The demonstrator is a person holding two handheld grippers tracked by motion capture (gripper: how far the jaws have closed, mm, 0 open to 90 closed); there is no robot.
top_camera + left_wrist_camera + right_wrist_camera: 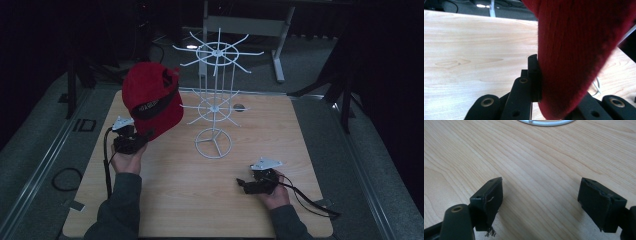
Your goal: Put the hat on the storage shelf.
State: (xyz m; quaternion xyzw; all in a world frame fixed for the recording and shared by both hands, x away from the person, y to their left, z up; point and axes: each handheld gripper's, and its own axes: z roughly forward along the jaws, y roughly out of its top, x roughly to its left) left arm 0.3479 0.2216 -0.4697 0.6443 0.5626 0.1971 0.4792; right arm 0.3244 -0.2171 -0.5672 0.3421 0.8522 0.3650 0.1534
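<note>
Here the red cap (pixel 576 50) hides 1 pinching left jaw; right jaws spread.

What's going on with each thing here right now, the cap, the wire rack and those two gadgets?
Cap: held up off the table, clamped by the left hand-held gripper.
Rack: upright on the table, hooks bare.
Right hand-held gripper: jaws wide open, holding nothing, low over the table.

A light wooden table (pixel 165 200) carries a white wire rack (pixel 214 142).
</note>
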